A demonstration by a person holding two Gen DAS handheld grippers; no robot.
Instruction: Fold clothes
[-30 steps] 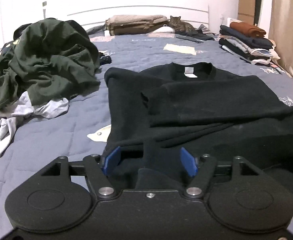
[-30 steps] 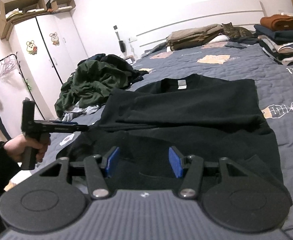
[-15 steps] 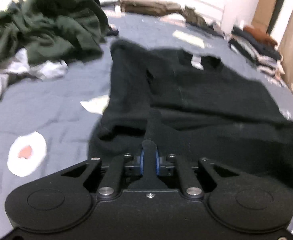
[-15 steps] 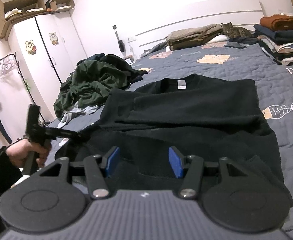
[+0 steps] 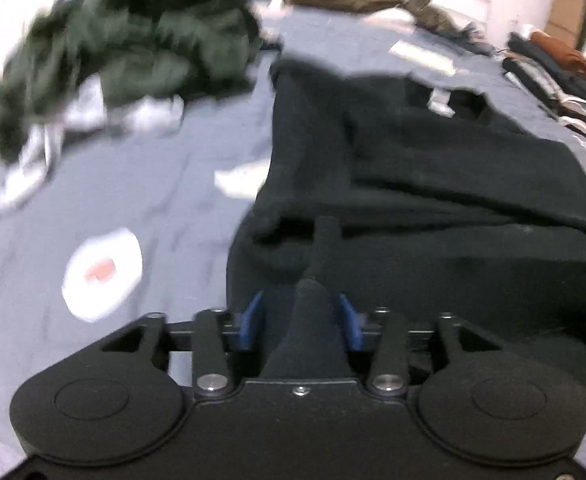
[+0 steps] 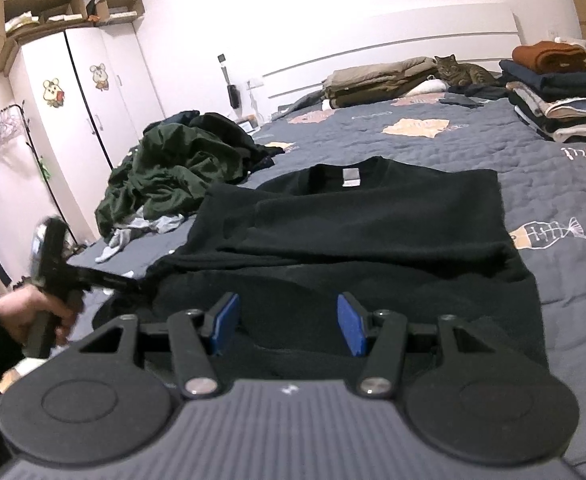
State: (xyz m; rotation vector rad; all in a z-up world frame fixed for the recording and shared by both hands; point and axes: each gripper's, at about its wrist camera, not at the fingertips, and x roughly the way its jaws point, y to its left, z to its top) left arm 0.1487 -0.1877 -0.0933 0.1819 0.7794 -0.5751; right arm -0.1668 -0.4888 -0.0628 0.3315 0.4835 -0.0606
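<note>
Left claw (image 5: 300, 322) sat low over the near hem of the black sweatshirt (image 5: 433, 184). Its blue pads (image 5: 251, 322) had just been parting, and a peaked ridge of thick, fleecy cloth stood between them with a gap on either side, so it was released rather than biting. Right claw (image 6: 289, 328) hovered over the same hem, its flat blue pads (image 6: 351, 330) spread wide with only loose fabric lying beneath them, gripping nothing. Off to that claw's left, a hand (image 6: 29, 312) in a dark sleeve held the other tool's handle.

Just beyond both claws the sweatshirt lay flat and matte, its sleeves folded across the body into a rough rectangle, a small pale label at the round neckline on the far side. Under it stretched the quilted grey-blue bedspread (image 6: 565, 264), stitched with a fish-skeleton motif to the right. Farther left rose a crumpled heap of dark green clothes (image 6: 173, 172) with pale pieces at its foot. Farther right stood a neat stack of folded garments (image 6: 557, 92), rust-coloured on top. Farthest away, folded tan bedding (image 6: 377, 80) lay by the white headboard, with a tabby cat (image 6: 461, 70) beside it.
</note>
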